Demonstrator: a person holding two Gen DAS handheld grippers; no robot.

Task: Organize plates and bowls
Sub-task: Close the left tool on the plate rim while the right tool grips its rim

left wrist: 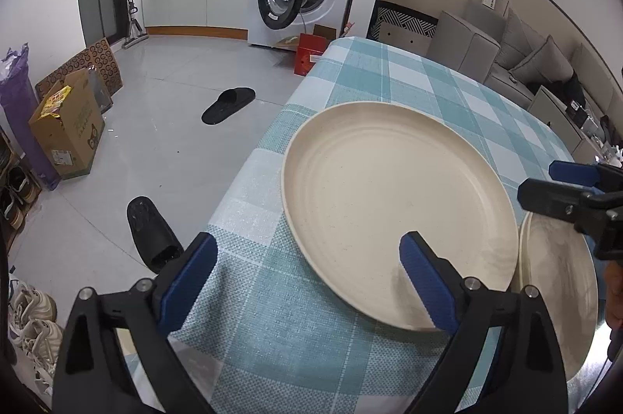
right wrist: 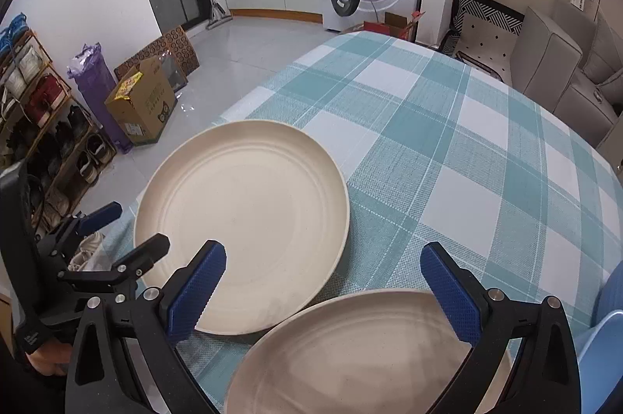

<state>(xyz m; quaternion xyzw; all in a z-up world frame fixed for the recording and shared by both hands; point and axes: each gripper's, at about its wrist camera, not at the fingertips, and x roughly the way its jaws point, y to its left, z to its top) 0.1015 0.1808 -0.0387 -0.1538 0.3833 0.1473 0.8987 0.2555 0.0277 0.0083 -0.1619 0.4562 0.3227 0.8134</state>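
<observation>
Two cream plates lie on the checked table, both empty and right side up. The far plate [right wrist: 241, 219] sits flat at the table's left edge, its rim close to or just past where the cloth drops away. The near plate [right wrist: 370, 355] lies at the front edge, closest to the person. Their rims come very close, and the near one may overlap the far one slightly; the pictures do not settle whether they touch. No bowls are in view.

The left gripper [left wrist: 307, 266] hangs over the left edge with its jaws spread. One blue pad [left wrist: 420, 278] is above the far plate's near rim and the other [left wrist: 190, 278] is out over the cloth, so nothing is pinched. That straddle suggests it is lining up to take the rim edgewise, probably the only easy hold on a flat, shallow plate.

The right gripper [right wrist: 323, 281] is also spread wide and holds nothing. It tilts down over the near plate, one pad above the far plate's edge, the other over bare cloth.

With both plates separate and neither lifted, stacking appears not yet begun. A rim grip near the table edge carries some risk: a push instead of a pinch could slide the far plate off the left side towards the floor [left wrist: 175, 83].
</observation>
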